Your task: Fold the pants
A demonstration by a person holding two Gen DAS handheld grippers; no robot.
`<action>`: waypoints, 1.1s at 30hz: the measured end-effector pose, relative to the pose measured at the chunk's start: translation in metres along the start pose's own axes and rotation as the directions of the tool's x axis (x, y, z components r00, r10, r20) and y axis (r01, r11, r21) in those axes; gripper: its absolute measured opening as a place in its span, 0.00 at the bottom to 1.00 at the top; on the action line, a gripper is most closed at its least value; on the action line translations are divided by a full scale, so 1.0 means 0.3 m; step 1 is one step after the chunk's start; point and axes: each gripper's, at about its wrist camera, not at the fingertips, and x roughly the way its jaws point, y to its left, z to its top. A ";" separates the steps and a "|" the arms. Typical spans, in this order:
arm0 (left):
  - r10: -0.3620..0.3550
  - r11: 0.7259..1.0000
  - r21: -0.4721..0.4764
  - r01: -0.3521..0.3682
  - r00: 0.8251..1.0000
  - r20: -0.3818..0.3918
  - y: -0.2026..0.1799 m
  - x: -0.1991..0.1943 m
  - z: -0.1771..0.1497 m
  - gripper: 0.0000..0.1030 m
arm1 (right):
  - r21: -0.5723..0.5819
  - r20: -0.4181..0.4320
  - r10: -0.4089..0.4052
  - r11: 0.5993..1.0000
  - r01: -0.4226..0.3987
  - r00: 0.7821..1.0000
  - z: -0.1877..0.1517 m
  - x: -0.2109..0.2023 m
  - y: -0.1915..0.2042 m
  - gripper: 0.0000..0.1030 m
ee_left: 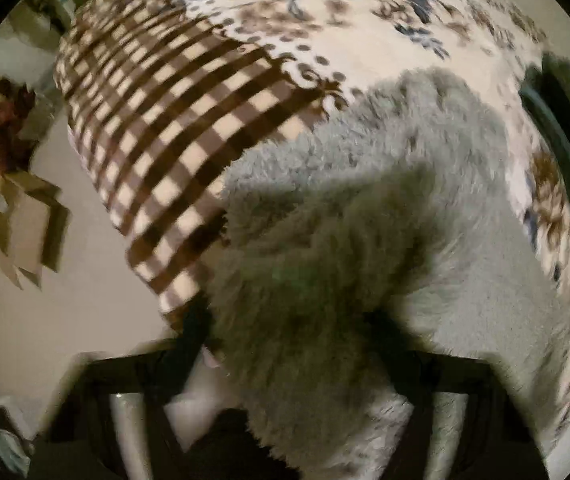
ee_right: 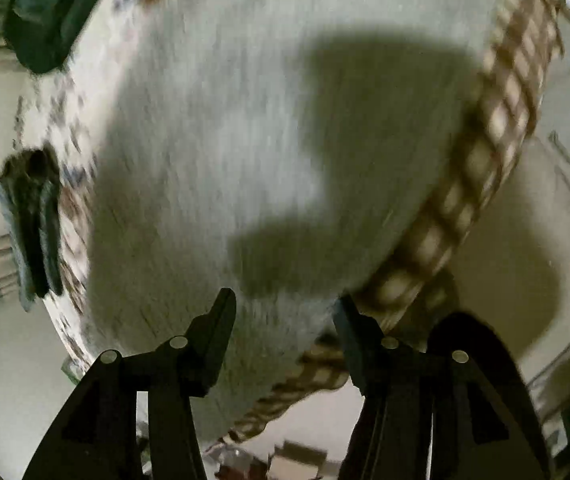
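Observation:
Fluffy grey pants (ee_left: 397, 168) lie on a bed with a brown checked and floral blanket (ee_left: 173, 112). My left gripper (ee_left: 285, 344) is shut on a bunch of the pants fabric, lifted close to the lens and hiding the fingertips. In the right wrist view the pants (ee_right: 225, 140) fill the middle, blurred by motion. My right gripper (ee_right: 283, 320) is open and empty just above the pants, near the bed's checked edge (ee_right: 497, 128).
A dark green cloth (ee_right: 41, 20) lies at the bed's far side; it also shows in the left wrist view (ee_left: 561, 128). Another dark item (ee_right: 31, 216) hangs at the bed edge. Cardboard boxes (ee_left: 25, 224) stand on the pale floor (ee_left: 85, 300).

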 end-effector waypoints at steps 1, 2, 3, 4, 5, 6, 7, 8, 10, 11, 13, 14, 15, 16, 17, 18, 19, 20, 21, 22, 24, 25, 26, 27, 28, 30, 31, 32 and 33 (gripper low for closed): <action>-0.019 1.000 -0.014 0.019 1.000 0.000 0.007 -0.007 0.009 0.18 | 0.005 -0.003 0.009 1.000 -0.009 1.000 -0.021 0.021 -0.002 0.37; -0.030 0.999 -0.017 0.030 0.999 0.013 0.011 -0.023 0.015 0.16 | 0.008 0.010 0.010 1.000 -0.010 1.000 -0.044 0.035 0.003 0.22; -0.045 0.999 -0.016 0.046 0.998 0.044 0.016 -0.056 0.020 0.15 | -0.001 0.031 0.005 1.000 -0.005 0.999 -0.066 0.043 0.022 0.06; -0.051 0.999 -0.012 0.052 0.997 0.061 0.019 -0.080 0.026 0.14 | -0.018 0.044 -0.005 1.000 0.006 0.999 -0.080 0.052 0.036 0.06; -0.065 0.998 -0.005 0.066 0.995 0.077 0.021 -0.110 0.034 0.14 | -0.042 0.072 -0.011 0.999 0.014 0.997 -0.107 0.044 0.062 0.06; -0.077 0.997 -0.008 0.078 0.993 0.090 0.028 -0.136 0.044 0.14 | -0.060 0.080 -0.009 0.998 0.014 0.997 -0.129 0.041 0.074 0.06; -0.082 0.996 -0.013 0.084 0.991 0.102 0.035 -0.151 0.053 0.14 | -0.084 0.084 -0.007 0.996 0.014 0.996 -0.156 0.034 0.096 0.06; -0.085 0.996 -0.005 0.087 0.989 0.120 0.040 -0.163 0.070 0.14 | -0.098 0.088 0.007 0.995 0.001 0.996 -0.176 0.021 0.122 0.06; -0.068 0.998 0.004 0.068 0.989 0.134 0.047 -0.142 0.095 0.15 | -0.132 0.091 0.019 0.991 -0.007 0.996 -0.199 0.007 0.169 0.06; -0.069 0.998 0.009 0.068 0.991 0.117 0.048 -0.117 0.101 0.16 | -0.147 0.086 0.017 0.989 -0.004 0.996 -0.205 0.010 0.182 0.06; -0.047 0.999 0.018 0.047 0.998 0.042 0.048 -0.049 0.105 0.18 | -0.151 0.065 -0.009 0.988 0.019 0.998 -0.195 0.040 0.168 0.06; -0.053 0.998 0.018 0.052 0.998 0.024 0.049 -0.035 0.099 0.19 | -0.149 0.047 -0.021 0.988 0.028 0.999 -0.187 0.062 0.163 0.08; -0.066 0.998 0.020 0.066 0.998 0.014 0.048 -0.032 0.089 0.22 | -0.143 0.017 -0.042 0.989 0.044 0.999 -0.170 0.084 0.144 0.14; -0.067 0.998 0.022 0.066 0.998 0.016 0.047 -0.036 0.081 0.25 | -0.133 -0.011 -0.037 0.990 0.036 0.999 -0.155 0.094 0.121 0.27; -0.068 0.997 0.030 0.067 0.997 0.028 0.049 -0.052 0.066 0.31 | -0.128 -0.024 -0.025 0.992 0.022 0.999 -0.145 0.090 0.100 0.37; -0.064 0.997 0.036 0.062 0.997 0.042 0.052 -0.072 0.050 0.49 | -0.119 -0.028 -0.016 0.993 0.013 0.999 -0.136 0.071 0.077 0.53; -0.051 0.998 0.038 0.049 0.997 0.053 0.057 -0.090 0.036 0.64 | -0.114 -0.012 0.005 0.993 -0.007 1.000 -0.128 0.036 0.052 0.55; -0.042 0.999 0.035 0.039 0.997 0.066 0.064 -0.110 0.018 0.90 | -0.109 -0.002 0.024 0.994 -0.024 1.000 -0.117 0.009 0.032 0.55; -0.025 0.999 0.034 0.022 0.995 0.093 0.069 -0.138 -0.005 0.93 | -0.097 0.018 0.034 0.995 -0.032 0.999 -0.104 -0.037 0.004 0.56; -0.008 0.999 0.037 0.004 0.994 0.109 0.066 -0.161 -0.027 0.93 | -0.084 0.050 0.039 0.996 -0.034 0.998 -0.085 -0.089 -0.028 0.56; 0.003 0.999 0.044 -0.009 0.991 0.132 0.052 -0.194 -0.058 0.93 | -0.058 0.119 0.047 0.998 -0.040 0.992 -0.039 -0.185 -0.088 0.56; 0.006 0.999 0.053 -0.014 0.988 0.153 0.032 -0.220 -0.085 0.93 | -0.045 0.160 0.047 0.998 -0.040 0.986 -0.006 -0.238 -0.120 0.56; 0.010 0.998 0.059 -0.020 0.987 0.163 0.011 -0.228 -0.089 0.93 | -0.029 0.201 0.055 0.998 -0.050 0.978 0.038 -0.297 -0.166 0.56; 0.011 0.997 0.068 -0.023 0.985 0.171 -0.019 -0.238 -0.107 0.93 | -0.009 0.238 0.060 0.998 -0.059 0.970 0.081 -0.340 -0.203 0.56; 0.010 0.997 0.077 -0.024 0.984 0.177 -0.050 -0.252 -0.134 0.93 | 0.011 0.267 0.065 0.997 -0.071 0.962 0.127 -0.377 -0.237 0.56; -0.003 0.993 0.116 -0.019 0.982 0.187 -0.139 -0.267 -0.201 0.93 | 0.057 0.318 0.071 0.994 -0.094 0.946 0.234 -0.436 -0.311 0.56; -0.002 0.989 0.145 -0.026 0.982 0.190 -0.196 -0.271 -0.251 0.93 | 0.067 0.331 0.083 0.992 -0.111 0.940 0.273 -0.447 -0.330 0.56; -0.005 0.986 0.164 -0.027 0.982 0.190 -0.244 -0.268 -0.294 0.93 | 0.076 0.340 0.091 0.989 -0.124 0.936 0.326 -0.454 -0.361 0.56; -0.007 0.984 0.176 -0.027 0.982 0.188 -0.277 -0.265 -0.320 0.93 | 0.090 0.341 0.099 0.986 -0.137 0.935 0.385 -0.443 -0.388 0.56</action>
